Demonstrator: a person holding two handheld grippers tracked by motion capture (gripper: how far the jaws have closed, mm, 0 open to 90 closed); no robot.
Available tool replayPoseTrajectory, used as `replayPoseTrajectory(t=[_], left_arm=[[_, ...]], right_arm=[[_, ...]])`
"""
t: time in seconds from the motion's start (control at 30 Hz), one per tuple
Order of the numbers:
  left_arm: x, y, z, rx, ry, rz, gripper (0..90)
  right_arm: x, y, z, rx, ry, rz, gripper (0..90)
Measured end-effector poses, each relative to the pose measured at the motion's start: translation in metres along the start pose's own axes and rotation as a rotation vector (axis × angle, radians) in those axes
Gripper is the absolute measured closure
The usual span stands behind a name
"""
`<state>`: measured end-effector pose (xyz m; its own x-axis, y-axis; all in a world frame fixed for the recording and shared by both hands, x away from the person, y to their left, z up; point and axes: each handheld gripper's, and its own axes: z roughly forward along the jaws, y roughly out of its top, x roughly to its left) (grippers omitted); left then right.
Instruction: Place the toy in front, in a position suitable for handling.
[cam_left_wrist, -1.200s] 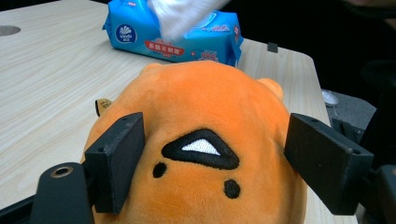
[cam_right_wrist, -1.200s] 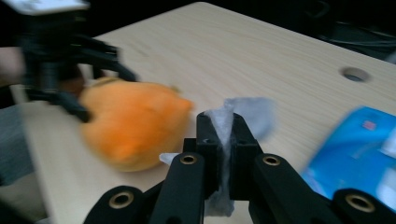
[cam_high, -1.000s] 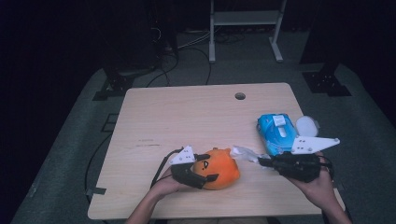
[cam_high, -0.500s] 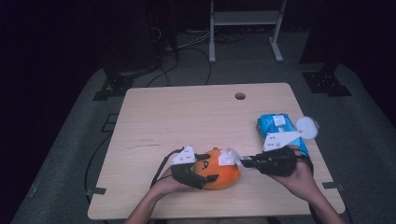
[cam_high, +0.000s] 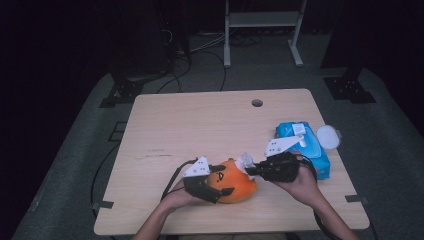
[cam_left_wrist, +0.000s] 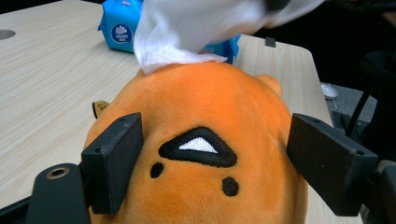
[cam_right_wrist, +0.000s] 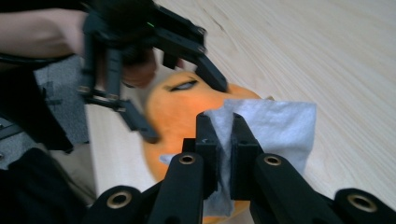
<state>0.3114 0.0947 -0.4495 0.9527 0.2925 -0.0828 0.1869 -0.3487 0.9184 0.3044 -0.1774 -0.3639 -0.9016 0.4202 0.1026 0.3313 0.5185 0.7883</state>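
Note:
An orange plush toy with a stitched face lies near the table's front edge. My left gripper is shut on it, one black pad pressed to each side of its head. From the right, my right gripper reaches in, shut on a white wipe. The wipe rests on the far top of the plush. In the right gripper view the wipe is pinched between the closed jaws of that gripper, with the plush just beyond.
A blue pack of wipes lies at the table's right side, with a white round lid beside it at the edge. A cable hole sits at the back of the wooden table. Dark floor surrounds the table.
My right gripper has carried the wipe leftward from beside the blue pack onto the plush. The left gripper and the plush have stayed put.

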Motion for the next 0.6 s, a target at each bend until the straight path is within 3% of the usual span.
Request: replayPoseTrajectory(t=[0.13, 0.33, 0.5, 0.6], left_arm=[[0.0, 0.0, 0.001, -0.001, 0.0, -0.003, 19.1], [0.002, -0.001, 0.001, -0.008, -0.003, -0.001, 18.9], [0.002, -0.001, 0.001, -0.01, -0.007, 0.006, 18.3], [0.002, -0.001, 0.001, -0.006, -0.009, 0.01, 18.1]], right_arm=[[0.02, 0.004, -0.034, -0.067, 0.027, -0.016, 84.3], [0.047, 0.008, -0.066, -0.102, 0.058, -0.058, 84.2], [0.061, 0.013, -0.073, -0.086, 0.079, -0.091, 84.2], [0.053, 0.011, -0.064, -0.057, 0.057, -0.081, 84.2]])
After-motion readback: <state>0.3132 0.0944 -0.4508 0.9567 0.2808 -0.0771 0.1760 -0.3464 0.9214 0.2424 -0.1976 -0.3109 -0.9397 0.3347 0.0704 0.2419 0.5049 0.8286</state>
